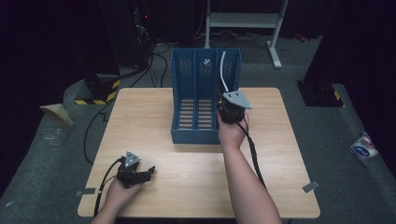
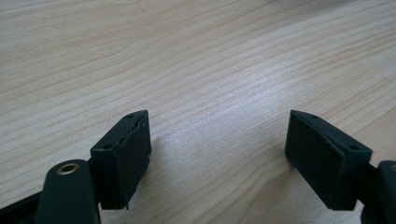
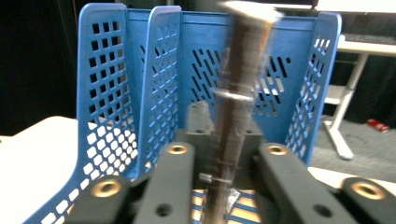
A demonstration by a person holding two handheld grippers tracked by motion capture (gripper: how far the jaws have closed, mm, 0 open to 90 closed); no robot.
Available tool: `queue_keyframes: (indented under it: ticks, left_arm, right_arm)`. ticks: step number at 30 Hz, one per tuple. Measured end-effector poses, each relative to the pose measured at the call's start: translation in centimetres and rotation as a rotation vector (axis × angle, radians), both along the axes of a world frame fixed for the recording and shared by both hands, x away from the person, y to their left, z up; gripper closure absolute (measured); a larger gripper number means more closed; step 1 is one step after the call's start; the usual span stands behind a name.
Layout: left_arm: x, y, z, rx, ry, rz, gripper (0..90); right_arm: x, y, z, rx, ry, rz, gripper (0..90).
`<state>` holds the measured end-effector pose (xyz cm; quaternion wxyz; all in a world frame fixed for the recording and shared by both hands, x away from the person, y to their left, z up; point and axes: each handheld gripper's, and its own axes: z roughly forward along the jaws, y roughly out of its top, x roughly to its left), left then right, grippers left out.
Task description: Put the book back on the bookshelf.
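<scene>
With its fingers clamped on a dark book [image 3: 236, 107], the right gripper [image 1: 232, 108] reaches the blue file rack's [image 1: 187, 93] right slot, insertion unfinished; the left gripper [image 1: 148, 172] rests apart-fingered on the worktop [image 1: 196, 177].

Left gripper [image 1: 140, 173] resting low on the worktop [image 1: 196, 182] near its front left corner, held in the left hand [image 1: 122, 192], fingers [image 2: 122, 156] spread wide apart with nothing between. Right forearm [image 1: 247, 186] stretched forward across the worktop, right gripper [image 1: 230, 108] raised, fingers [image 3: 180, 161] closed tight on a thin dark upright object [image 3: 233, 116].
</scene>
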<state>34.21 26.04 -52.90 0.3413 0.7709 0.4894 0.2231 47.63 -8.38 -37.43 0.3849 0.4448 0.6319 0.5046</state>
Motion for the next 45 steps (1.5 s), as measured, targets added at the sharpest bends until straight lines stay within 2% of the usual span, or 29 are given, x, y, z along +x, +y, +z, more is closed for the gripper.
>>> queue_keyframes:
  ticks: [3, 5, 6, 10, 18, 24, 28, 29, 32, 34, 35, 36, 41, 45]
  left_arm:
    - [0.0, 0.0, 0.0, 0.000, -0.001, -0.001, 22.8]
    - [0.0, 0.0, 0.0, 0.000, -0.001, -0.001, 22.7]
    - [0.0, 0.0, 0.0, 0.000, -0.001, -0.001, 22.8]
    - [0.0, 0.0, 0.0, 0.000, -0.001, -0.001, 22.8]
    - [0.0, 0.0, 0.0, 0.001, -0.001, 0.000, 22.8]
    - [0.0, 0.0, 0.0, 0.001, -0.001, 0.000, 22.8]
    - [0.0, 0.0, 0.0, 0.000, -0.001, 0.000, 22.8]
    - [0.0, 0.0, 0.0, 0.000, -0.001, 0.000, 22.8]
    - [0.0, 0.0, 0.0, 0.000, 0.000, 0.000, 22.8]
    - [0.0, 0.0, 0.0, 0.001, 0.000, 0.000, 22.8]
    - [0.0, 0.0, 0.0, 0.001, 0.000, 0.000, 22.8]
    - [0.0, 0.0, 0.0, 0.000, 0.000, 0.000, 22.8]
    - [0.0, 0.0, 0.0, 0.000, 0.000, 0.000, 22.8]
    - [0.0, 0.0, 0.0, 0.001, 0.000, 0.000, 22.8]
  right_arm:
    - [-0.1, 0.3, -0.1, -0.038, -0.023, -0.008, 82.6]
    - [-0.2, 0.4, -0.1, -0.047, -0.026, -0.010, 82.3]
    - [-0.3, 0.7, -0.1, -0.075, -0.041, -0.014, 82.1]
    - [-0.6, 1.2, -0.1, -0.114, -0.056, -0.006, 81.3]
    - [-0.8, 1.4, 0.3, -0.091, -0.066, 0.015, 77.4]
    - [-0.7, 0.9, 0.5, -0.046, -0.045, 0.035, 62.4]
    - [-0.6, 0.7, 0.5, -0.044, -0.032, 0.038, 58.0]
    - [-0.6, 0.6, 0.5, -0.046, -0.023, 0.033, 54.3]
    - [-0.6, 0.3, 0.5, -0.040, -0.009, 0.041, 54.6]
    - [-0.6, 0.2, 0.6, -0.043, -0.013, 0.035, 62.2]
    - [-0.6, 0.2, 0.6, -0.043, -0.013, 0.035, 62.2]
    - [-0.8, 0.2, 0.8, -0.049, -0.028, 0.034, 66.1]
    - [-1.2, 0.6, 1.1, -0.051, -0.061, 0.052, 67.5]
    - [-1.4, 0.9, 1.1, -0.054, -0.069, 0.060, 69.3]
